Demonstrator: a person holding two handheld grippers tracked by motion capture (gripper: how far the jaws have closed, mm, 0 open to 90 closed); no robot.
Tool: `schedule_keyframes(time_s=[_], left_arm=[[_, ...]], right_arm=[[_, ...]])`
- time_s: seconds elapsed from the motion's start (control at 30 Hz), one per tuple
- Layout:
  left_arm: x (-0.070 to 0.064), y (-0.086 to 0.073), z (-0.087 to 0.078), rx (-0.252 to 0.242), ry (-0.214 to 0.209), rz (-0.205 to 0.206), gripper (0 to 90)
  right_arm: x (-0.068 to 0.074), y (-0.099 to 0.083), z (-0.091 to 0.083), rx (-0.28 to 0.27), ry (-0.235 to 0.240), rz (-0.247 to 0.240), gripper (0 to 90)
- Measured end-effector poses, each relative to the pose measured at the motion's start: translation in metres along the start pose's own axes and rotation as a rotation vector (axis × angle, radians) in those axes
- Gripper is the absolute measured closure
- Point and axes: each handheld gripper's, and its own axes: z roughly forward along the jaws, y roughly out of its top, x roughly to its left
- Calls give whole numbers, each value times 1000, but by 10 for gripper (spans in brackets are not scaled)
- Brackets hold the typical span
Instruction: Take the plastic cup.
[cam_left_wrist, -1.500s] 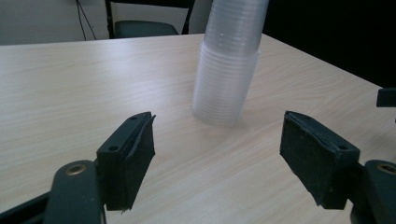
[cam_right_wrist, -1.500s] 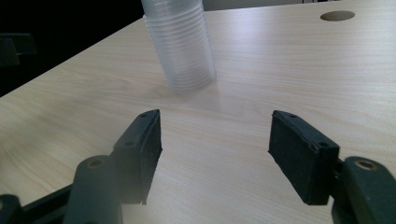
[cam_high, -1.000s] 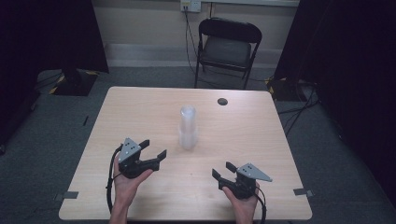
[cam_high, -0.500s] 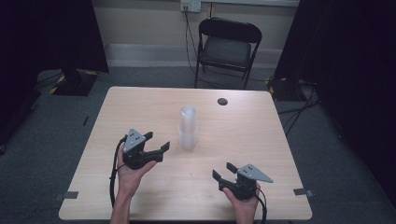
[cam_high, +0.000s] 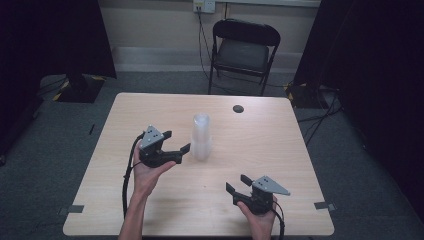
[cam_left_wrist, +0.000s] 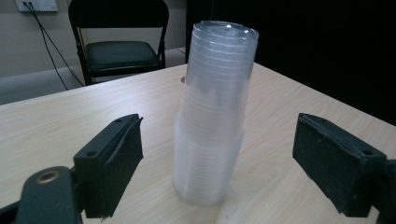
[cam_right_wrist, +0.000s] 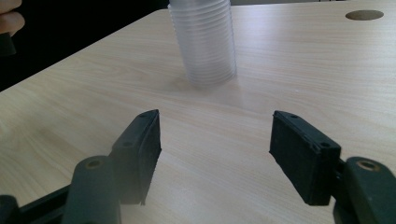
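Left gripper (cam_high: 178, 141): held above the left half of the wooden table (cam_high: 300, 150), jaws spread wide, nothing grasped, aimed at the stack from just beside it.

Stack of clear plastic cups (cam_high: 201, 136): upright near table centre, nested rim-down; seen in left gripper view (cam_left_wrist: 212, 116) framed between the two open pads, untouched.

Small dark round spot (cam_high: 238, 108): far side of tabletop.

Right gripper (cam_high: 238, 184): near front right edge, jaws wide apart, empty, well apart from the stack.

Folding chair (cam_high: 244, 50): behind the table.
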Motion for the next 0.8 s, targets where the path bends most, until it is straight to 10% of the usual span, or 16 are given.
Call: schedule_keyframes(time_s=[0.8], left_arm=[[1,25,50,26,-41,43,187]], right_arm=[[1,2,4,3,12,-6,328]])
